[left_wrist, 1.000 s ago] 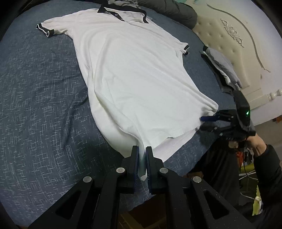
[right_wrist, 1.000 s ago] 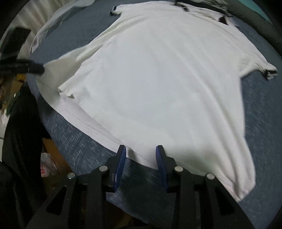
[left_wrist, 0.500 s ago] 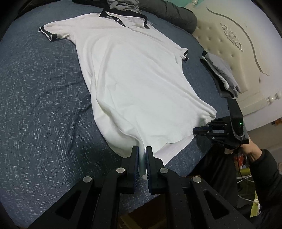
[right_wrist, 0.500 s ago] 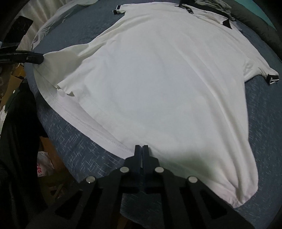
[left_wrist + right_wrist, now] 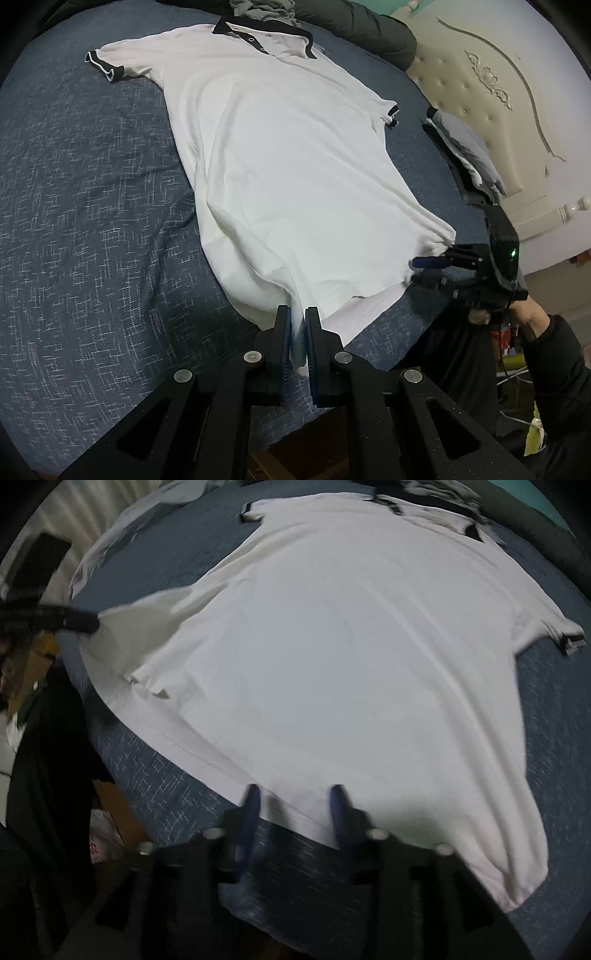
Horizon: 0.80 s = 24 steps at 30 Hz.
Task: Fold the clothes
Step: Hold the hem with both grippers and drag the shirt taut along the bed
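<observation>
On the bed (image 5: 92, 229), a white shirt (image 5: 295, 166) lies spread out flat, face up, with its dark collar (image 5: 264, 31) at the far edge and its hem at the near edge. The left hand-held gripper (image 5: 297, 332) is clamped on the hem corner at the near edge, and white cloth shows squeezed between its fingers. The right hand-held gripper (image 5: 293, 801) has its fingers apart and holds nothing; it sits just at the hem, near the other bottom corner, and its view is blurry. The shirt is not folded now. To do this step well, I think the right one should close on the hem corner too, as deep as the left one, so both corners lift level and the cloth stays smooth. A pull too hard on one side could drag the shirt crooked or bunch it up. The hem already sits right at the near edge of the bed, and the person's dark sleeve (image 5: 554, 369) is close below it, so there is little room to pull back. There is lots of open bed on the left side. On the right side, a small pile of folded clothes (image 5: 465, 158) lies near the headboard (image 5: 498, 92), so a fold that way needs care. At the far edge, a dark pillow (image 5: 369, 33) and gray cloth (image 5: 262, 7) sit just past the collar.
</observation>
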### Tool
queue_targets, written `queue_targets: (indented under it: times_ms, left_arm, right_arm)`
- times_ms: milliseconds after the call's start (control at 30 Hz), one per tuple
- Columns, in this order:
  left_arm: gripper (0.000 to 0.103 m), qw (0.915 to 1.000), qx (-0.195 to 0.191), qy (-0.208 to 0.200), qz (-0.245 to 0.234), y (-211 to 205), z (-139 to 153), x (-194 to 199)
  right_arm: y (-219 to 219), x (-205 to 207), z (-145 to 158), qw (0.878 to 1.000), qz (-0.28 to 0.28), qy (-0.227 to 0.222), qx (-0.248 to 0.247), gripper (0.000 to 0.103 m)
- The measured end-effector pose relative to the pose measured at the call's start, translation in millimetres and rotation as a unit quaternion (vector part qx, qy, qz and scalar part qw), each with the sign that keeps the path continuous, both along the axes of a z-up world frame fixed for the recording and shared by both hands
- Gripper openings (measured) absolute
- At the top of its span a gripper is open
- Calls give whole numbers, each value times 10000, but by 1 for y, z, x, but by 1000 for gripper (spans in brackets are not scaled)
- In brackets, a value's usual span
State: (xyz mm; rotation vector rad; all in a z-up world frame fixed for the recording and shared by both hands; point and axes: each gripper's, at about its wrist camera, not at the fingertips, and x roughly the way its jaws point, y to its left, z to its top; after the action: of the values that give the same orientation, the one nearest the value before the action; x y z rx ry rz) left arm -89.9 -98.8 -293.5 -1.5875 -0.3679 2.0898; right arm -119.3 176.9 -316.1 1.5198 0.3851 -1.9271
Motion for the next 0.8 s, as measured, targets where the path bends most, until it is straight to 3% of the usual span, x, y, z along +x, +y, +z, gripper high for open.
queue_targets:
  times_ms: [167,300,400,800]
  left_arm:
    - [9,10000,16,21,-21,1,2,1]
    - [9,10000,23,20,-8,0,2,0]
    - [9,10000,30,14,10,-1,1,0]
    - [9,10000,28,-75,-19,3,-7,4]
  right_arm:
    - [-9,1,-7,9994,188,109,265,40]
    - [-8,-5,-7,9997,84,109,222,15]
    - [-2,-8,-4,9998,58,118,168,4]
    - [40,-21,32,9974,-511,430,-275,1]
